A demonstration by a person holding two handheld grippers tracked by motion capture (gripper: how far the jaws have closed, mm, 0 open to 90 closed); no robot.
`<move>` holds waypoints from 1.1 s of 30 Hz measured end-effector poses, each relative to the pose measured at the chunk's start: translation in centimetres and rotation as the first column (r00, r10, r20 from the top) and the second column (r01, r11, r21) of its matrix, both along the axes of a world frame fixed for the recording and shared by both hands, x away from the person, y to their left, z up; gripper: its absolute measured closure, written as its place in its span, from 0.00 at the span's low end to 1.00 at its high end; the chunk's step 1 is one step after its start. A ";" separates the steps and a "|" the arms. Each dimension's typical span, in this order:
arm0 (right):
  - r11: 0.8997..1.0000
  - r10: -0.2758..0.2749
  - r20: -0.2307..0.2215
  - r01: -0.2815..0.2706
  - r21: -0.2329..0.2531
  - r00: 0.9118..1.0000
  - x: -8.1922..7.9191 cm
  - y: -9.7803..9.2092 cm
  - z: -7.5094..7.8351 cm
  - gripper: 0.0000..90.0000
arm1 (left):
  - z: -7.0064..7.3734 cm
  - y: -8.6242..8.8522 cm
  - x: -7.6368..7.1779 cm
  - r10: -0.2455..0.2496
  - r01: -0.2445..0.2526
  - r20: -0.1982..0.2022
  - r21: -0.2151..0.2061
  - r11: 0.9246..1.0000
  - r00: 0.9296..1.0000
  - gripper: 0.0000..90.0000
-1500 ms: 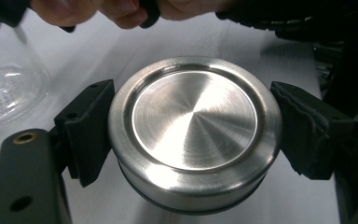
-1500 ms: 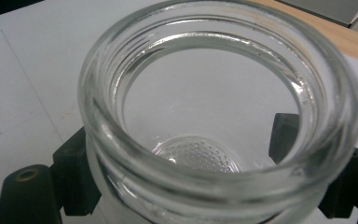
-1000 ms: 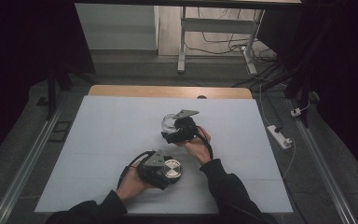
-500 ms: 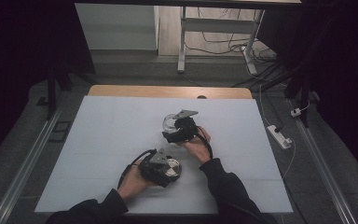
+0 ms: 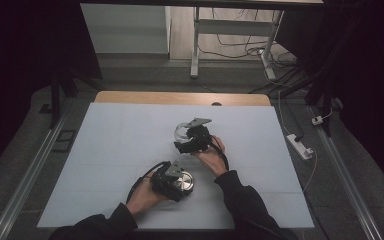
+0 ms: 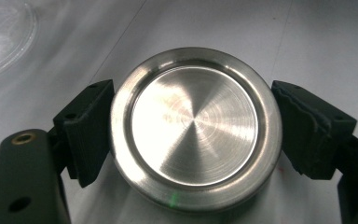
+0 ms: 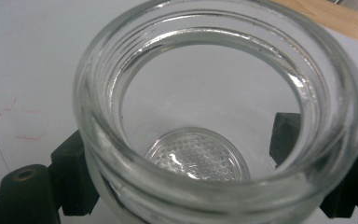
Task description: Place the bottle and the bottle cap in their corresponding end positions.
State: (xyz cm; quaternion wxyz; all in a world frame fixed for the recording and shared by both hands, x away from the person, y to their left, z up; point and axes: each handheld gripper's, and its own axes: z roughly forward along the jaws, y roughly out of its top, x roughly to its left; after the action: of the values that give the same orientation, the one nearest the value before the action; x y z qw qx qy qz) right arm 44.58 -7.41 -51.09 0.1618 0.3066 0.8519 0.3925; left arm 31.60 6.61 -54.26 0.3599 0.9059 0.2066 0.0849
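A round brushed-steel lid (image 6: 193, 123) lies flat between the jaws of my left gripper (image 6: 191, 135), which is shut on its rim just above the white table cover. From the high view, that lid (image 5: 183, 181) is at the front centre, in front of the person's left hand. An empty clear glass jar (image 7: 214, 116) with a dimpled base is clamped upright in my right gripper (image 7: 200, 154), jaws on either side of its wall. In the high view the jar (image 5: 181, 131) stands mid-table, a short way beyond the lid. The jar's edge (image 6: 0, 37) also shows far left.
The white cover (image 5: 115, 145) spans the table, and a strip of bare wood (image 5: 180, 97) runs along the far edge. On the floor to the right lies a power strip (image 5: 300, 146). A white desk frame (image 5: 195, 45) stands behind the table.
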 end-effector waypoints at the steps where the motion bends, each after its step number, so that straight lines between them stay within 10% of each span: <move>1: 1.000 0.001 0.000 -0.001 0.000 1.000 0.0 0.0 0.0 0.15 | 0.0 0.0 0.0 0.001 -0.001 -0.003 0.001 1.000 1.000 0.20; 10: 1.000 0.018 -0.010 -0.018 -0.006 1.000 -0.2 0.1 -0.1 0.06 | 0.0 0.0 0.0 0.025 -0.025 0.004 0.007 1.000 1.000 0.13; 33: 0.998 0.046 0.014 -0.047 0.050 0.999 -1.6 -1.7 2.5 0.00 | 1.9 3.4 -0.8 0.055 -0.063 -0.057 -0.148 0.987 0.997 0.00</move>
State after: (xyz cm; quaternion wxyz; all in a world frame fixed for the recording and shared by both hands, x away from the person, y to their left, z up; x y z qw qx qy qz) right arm 43.00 -9.07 -48.59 0.1502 0.2881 0.8477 0.4194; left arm 30.84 10.03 -52.39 0.4188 0.8716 0.2486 0.0561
